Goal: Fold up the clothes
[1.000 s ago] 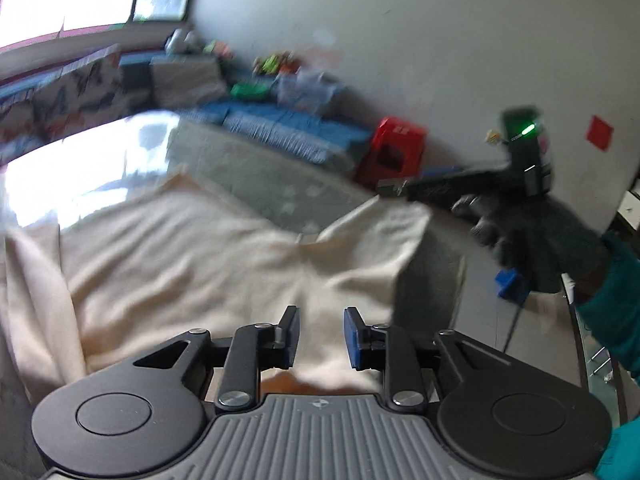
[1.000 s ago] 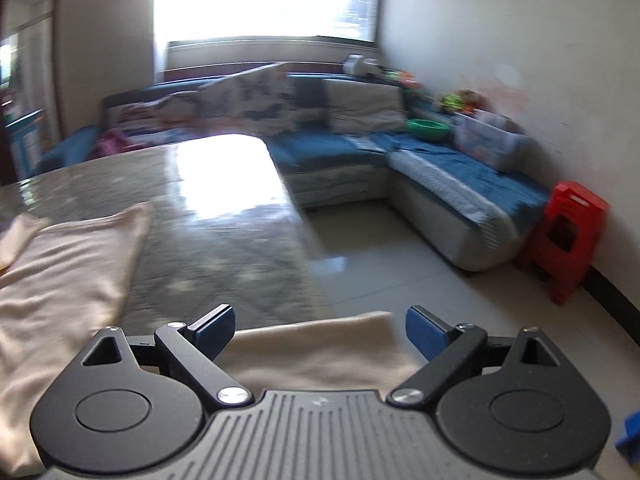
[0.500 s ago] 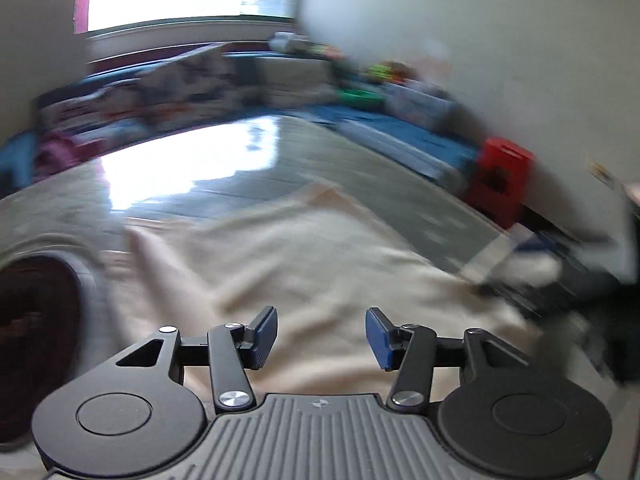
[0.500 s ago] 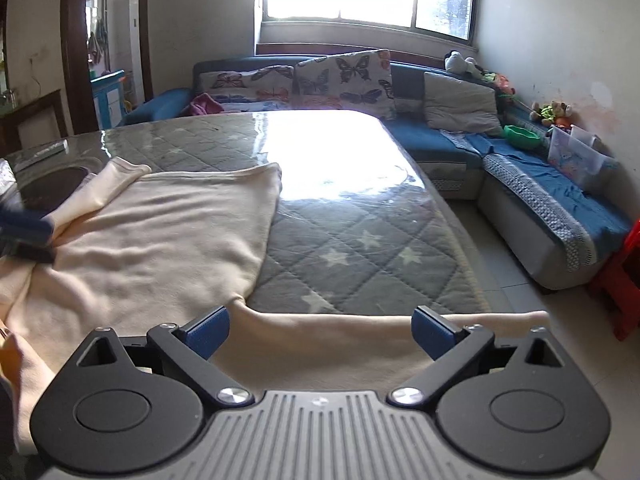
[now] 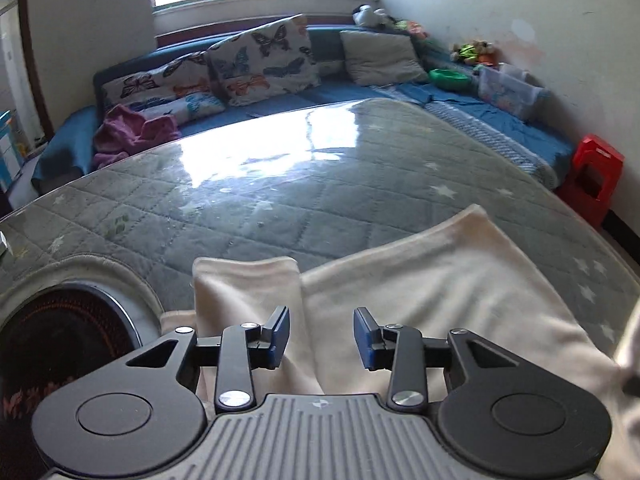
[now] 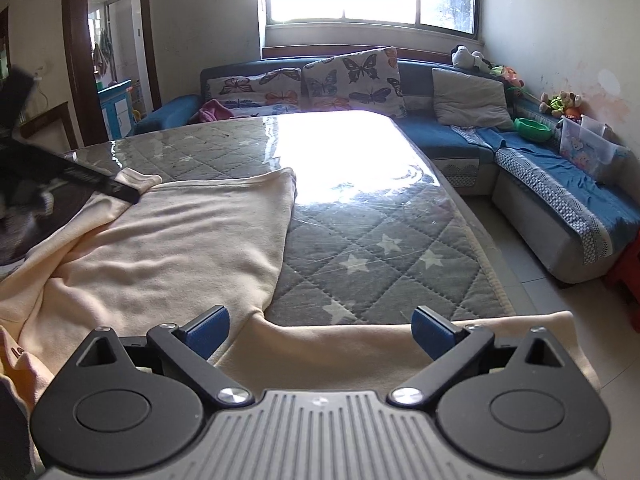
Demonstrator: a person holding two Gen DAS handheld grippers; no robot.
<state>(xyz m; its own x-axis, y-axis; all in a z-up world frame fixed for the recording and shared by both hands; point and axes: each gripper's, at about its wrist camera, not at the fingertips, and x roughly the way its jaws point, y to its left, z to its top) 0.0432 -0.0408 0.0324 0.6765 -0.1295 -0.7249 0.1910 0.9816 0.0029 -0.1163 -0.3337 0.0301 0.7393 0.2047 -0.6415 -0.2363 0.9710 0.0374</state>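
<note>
grey quilted star-print table cover [image 6: 372, 240] under glossy clear sheet, cream garment [image 6: 180, 240] spread flat on it

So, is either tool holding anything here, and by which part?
Nothing is held. Left tool and right tool are open above the cream garment.

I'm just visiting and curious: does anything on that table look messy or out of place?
The cream garment lies rumpled, not flat: one sleeve trails to the table's near edge under the open right gripper, and wrinkles bunch toward the left. Nothing looks spilled or damaged.
</note>
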